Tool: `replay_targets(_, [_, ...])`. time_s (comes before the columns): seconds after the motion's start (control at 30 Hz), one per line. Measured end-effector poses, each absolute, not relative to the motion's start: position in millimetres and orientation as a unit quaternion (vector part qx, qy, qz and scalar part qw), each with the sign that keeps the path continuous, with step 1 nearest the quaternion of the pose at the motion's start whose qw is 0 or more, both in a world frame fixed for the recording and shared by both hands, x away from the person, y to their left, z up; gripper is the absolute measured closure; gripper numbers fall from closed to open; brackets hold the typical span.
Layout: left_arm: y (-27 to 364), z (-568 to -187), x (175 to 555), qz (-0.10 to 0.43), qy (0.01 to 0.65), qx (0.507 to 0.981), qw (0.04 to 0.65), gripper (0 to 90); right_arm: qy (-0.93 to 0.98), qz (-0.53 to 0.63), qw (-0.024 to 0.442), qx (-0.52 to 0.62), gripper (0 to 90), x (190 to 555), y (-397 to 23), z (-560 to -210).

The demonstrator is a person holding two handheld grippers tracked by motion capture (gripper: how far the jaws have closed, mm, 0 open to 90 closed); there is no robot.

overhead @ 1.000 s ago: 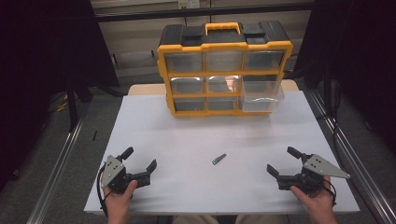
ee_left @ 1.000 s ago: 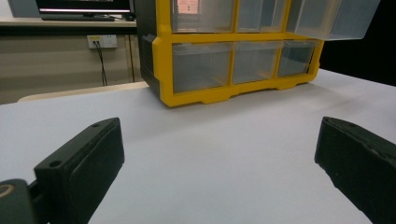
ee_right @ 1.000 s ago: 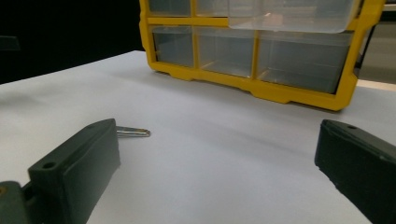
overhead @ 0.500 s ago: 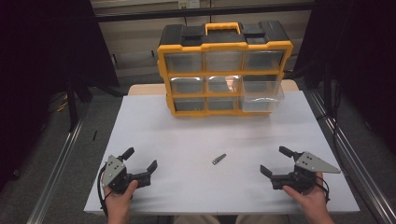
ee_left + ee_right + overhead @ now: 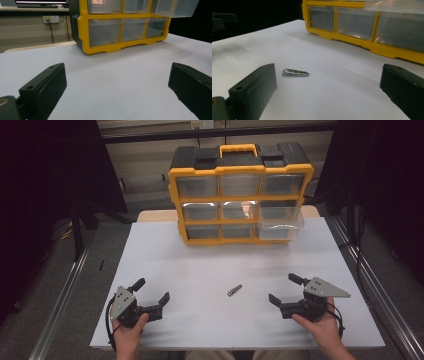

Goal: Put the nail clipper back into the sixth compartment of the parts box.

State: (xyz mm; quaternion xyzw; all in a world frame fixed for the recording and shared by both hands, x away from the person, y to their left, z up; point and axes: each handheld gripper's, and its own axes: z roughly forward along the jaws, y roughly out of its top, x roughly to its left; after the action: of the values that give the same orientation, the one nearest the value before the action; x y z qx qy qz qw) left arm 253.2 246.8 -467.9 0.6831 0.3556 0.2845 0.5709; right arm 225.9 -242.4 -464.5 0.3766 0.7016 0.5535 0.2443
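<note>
Nail clipper lies flat on white worktop, mid-front, between both grippers, nearer right gripper. Right jaws spread wide, holding nothing; left gripper likewise released, idle. Best approach: lower right jaws astride clipper's narrow sides, pinch low. Pulled-out drawer of yellow organizer probably the destination.

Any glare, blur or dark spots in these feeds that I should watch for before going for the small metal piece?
High view: glare patch on a middle drawer of the yellow organizer, dark surroundings, metal piece small and soft. Right gripper view: metal piece sharp with bright glints, near jaws blurred. Left gripper view: table evenly lit, near jaws soft.
</note>
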Motion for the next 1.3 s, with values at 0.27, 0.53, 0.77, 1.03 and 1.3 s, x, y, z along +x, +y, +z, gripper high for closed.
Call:
replay_targets(0.27, [246,-469,253,0.278,0.359,0.681,0.575,2.0,0.709,0.549,0.229,0.378,0.6,233,-228,-463])
replay_targets(0.53, [247,-468,253,0.283,0.358,0.682,0.571,1.9,0.716,0.548,0.216,0.375,1.8,240,-216,-462])
replay_targets(0.77, [246,-468,253,0.28,0.357,0.684,0.571,2.0,0.723,0.545,0.211,0.37,1.9,248,-205,-461])
replay_targets(1.03, [246,-469,253,0.277,0.358,0.683,0.573,2.1,0.735,0.538,0.197,0.363,2.1,258,-192,-462])
replay_targets(1.3, [246,-469,253,0.278,0.36,0.682,0.572,2.1,0.748,0.532,0.183,0.352,2.0,266,-180,-459])
